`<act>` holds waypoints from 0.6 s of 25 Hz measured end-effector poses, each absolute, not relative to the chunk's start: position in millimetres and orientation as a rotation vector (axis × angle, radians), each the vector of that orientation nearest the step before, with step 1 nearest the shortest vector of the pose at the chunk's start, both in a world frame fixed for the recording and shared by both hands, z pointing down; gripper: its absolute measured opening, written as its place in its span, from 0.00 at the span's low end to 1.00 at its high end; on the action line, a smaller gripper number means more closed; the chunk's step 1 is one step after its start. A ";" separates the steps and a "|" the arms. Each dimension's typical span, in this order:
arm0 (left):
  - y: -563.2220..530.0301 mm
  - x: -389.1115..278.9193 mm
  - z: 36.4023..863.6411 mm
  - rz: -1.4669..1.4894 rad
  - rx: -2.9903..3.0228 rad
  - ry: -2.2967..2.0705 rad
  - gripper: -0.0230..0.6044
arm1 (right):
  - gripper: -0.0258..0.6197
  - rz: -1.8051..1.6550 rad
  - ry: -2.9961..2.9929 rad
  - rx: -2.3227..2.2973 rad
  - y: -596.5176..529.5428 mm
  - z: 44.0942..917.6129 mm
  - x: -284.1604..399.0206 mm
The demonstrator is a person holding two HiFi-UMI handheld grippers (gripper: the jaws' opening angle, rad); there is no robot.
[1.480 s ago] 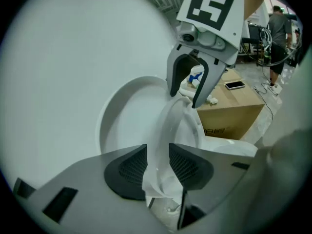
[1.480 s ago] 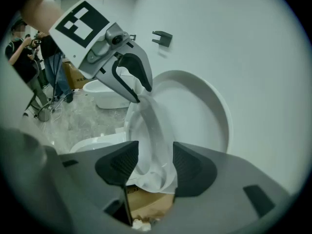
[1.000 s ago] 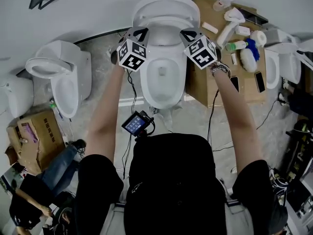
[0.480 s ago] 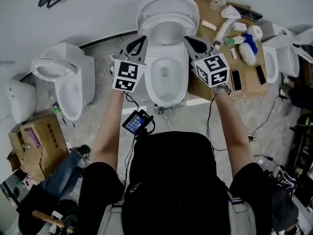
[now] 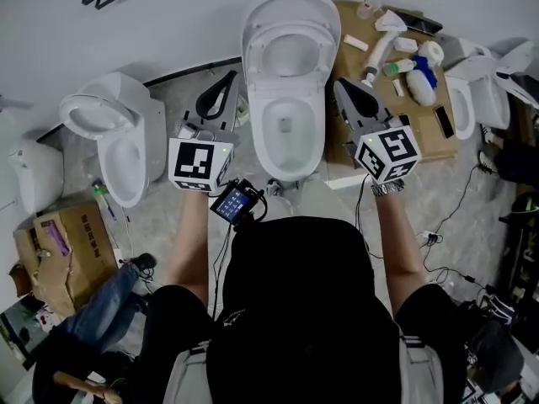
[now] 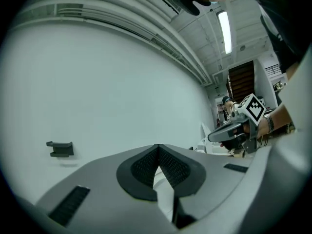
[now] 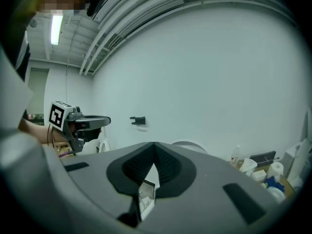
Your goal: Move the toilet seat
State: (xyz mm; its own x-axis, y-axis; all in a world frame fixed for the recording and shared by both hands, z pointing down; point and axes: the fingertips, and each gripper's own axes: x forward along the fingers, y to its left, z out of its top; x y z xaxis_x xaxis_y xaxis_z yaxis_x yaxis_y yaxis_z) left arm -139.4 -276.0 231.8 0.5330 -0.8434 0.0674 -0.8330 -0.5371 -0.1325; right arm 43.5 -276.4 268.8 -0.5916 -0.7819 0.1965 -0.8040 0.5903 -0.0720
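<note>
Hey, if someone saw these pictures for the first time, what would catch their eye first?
The white toilet at top centre of the head view, its seat raised against the wall. Flanking it are the left gripper and right gripper, with black-and-white marker cubes, both shut and empty. Right of it, a cardboard box is crowded with bottles.

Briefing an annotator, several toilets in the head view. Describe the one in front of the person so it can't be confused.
Several white toilets stand along the white wall. The target toilet is the middle one, straight ahead of the person. The cardboard box strewn with bottles is beside it on the view's right, and it alone shows between the left gripper and right gripper.
</note>
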 end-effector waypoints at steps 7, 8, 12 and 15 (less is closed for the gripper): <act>-239.7 -173.5 190.4 0.001 -2.599 1.575 0.05 | 0.06 0.222 -2.723 1.409 -224.0 236.9 62.0; -233.0 -176.3 183.4 0.055 -2.605 1.583 0.05 | 0.06 0.219 -2.727 1.421 -217.5 232.5 65.3; -199.9 -184.4 149.6 0.183 -2.547 1.576 0.05 | 0.06 0.233 -2.745 1.445 -193.5 219.2 71.2; -171.7 -177.6 129.3 0.307 -2.581 1.543 0.05 | 0.06 0.223 -2.746 1.453 -174.7 214.8 77.5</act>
